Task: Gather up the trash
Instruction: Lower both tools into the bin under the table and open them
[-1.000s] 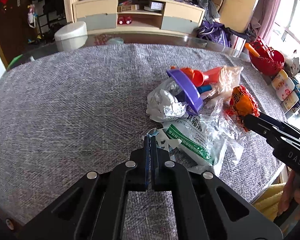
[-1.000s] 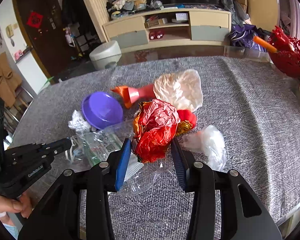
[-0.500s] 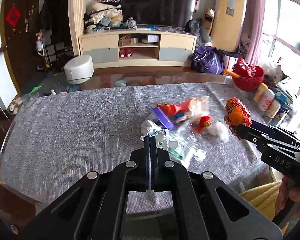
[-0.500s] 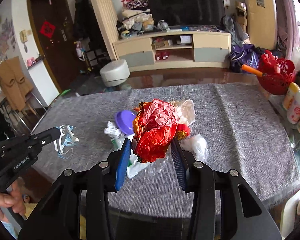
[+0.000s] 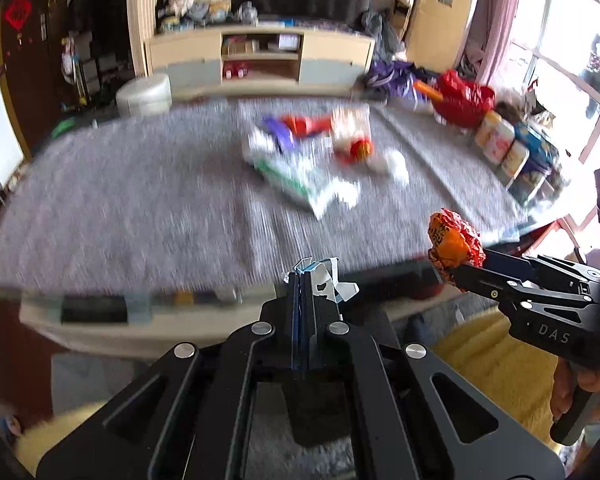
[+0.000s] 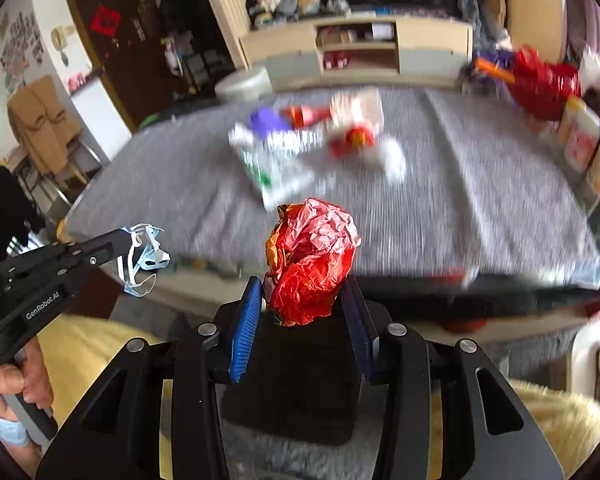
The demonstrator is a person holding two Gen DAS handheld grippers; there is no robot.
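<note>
We have both grippers loaded, held off the table's (image 5: 140, 216) near edge. Left gripper (image 5: 302, 280) is pinched tight on a mask scrap (image 5: 324, 280); right gripper (image 6: 304, 300) clamps a red wrapper ball (image 6: 312, 256) upright between its jaws. Remaining trash pile (image 6: 300, 148) lies on the table at 12 o'clock, about equally far from both. No bin visible, so drop-off direction unknown.
</note>
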